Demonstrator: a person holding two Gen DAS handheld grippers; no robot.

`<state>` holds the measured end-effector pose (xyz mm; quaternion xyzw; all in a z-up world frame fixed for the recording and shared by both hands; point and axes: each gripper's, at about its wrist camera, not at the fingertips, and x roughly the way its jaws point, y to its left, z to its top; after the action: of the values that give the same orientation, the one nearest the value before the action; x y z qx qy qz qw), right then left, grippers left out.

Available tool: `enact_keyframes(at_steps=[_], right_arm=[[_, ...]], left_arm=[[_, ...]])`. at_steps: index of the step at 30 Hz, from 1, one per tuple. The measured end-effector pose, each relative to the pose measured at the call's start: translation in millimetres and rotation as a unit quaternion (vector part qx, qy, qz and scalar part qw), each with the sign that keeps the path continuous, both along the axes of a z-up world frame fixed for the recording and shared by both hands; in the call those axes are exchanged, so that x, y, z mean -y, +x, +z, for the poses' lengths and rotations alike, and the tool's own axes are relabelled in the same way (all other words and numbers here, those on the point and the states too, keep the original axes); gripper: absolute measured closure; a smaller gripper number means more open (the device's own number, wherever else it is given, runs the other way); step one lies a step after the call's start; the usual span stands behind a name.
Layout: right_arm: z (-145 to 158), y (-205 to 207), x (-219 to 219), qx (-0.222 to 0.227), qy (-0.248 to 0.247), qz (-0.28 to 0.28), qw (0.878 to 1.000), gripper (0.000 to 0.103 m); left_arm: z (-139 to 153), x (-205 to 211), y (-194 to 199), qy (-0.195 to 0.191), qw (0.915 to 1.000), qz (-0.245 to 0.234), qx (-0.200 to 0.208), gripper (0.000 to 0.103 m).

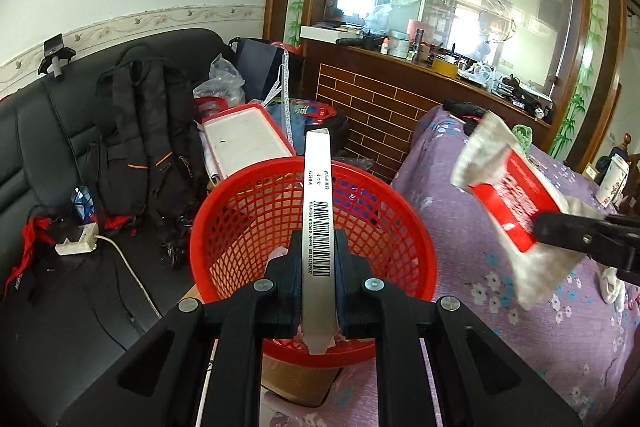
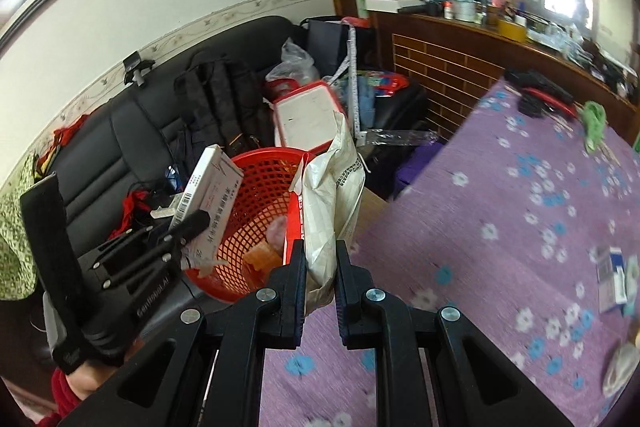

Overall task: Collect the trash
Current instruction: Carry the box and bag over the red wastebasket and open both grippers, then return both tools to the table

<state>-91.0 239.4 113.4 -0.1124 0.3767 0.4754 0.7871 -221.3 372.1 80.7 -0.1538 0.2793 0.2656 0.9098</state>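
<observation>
Clamped between the left gripper's (image 1: 318,267) fingers, a flat white box (image 1: 317,211) stands over the red basket (image 1: 248,211), beside which the right gripper (image 2: 319,263) pinches a crumpled wrapper (image 2: 328,195).

Carton (image 1: 318,211), wrapper (image 1: 516,203) above red basket (image 1: 224,211)

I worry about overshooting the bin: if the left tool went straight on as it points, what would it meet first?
Probably the red basket: the left tool, shut on a white carton, aims into its open mouth, so the carton's far end would likely meet the mesh wall first. Depth is unclear.
</observation>
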Motion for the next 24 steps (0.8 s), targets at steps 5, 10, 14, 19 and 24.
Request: enact_keyframes(at_steps=[5, 10, 14, 19, 24], right_arm=[[-3.8, 0.7, -24.9, -0.001, -0.002, 0.009, 1.000, 0.089], [-11.8, 11.8, -49.6, -0.027, 0.009, 0.010, 1.000, 0.079], [-9.8, 13.6, -40.8, -0.029, 0.019, 0.005, 0.999, 0.074], [-0.6, 10.5, -8.2, -0.008, 0.027, -0.015, 0.999, 0.066], [-0.2, 12.4, 45.1, 0.007, 0.027, -0.055, 0.998, 0.055]], left_arm=[[0.9, -5.5, -0.8, -0.001, 1.0000, 0.004, 0.000, 0.091], [1.8, -10.6, -0.4, -0.004, 0.9999, 0.008, 0.005, 0.090], [3.3, -9.5, -4.8, -0.005, 0.9998, 0.012, 0.013, 0.057], [8.1, 4.0, -5.7, 0.022, 0.9995, 0.014, 0.016, 0.045], [11.6, 31.1, 2.1, 0.033, 0.9993, -0.012, 0.015, 0.039]])
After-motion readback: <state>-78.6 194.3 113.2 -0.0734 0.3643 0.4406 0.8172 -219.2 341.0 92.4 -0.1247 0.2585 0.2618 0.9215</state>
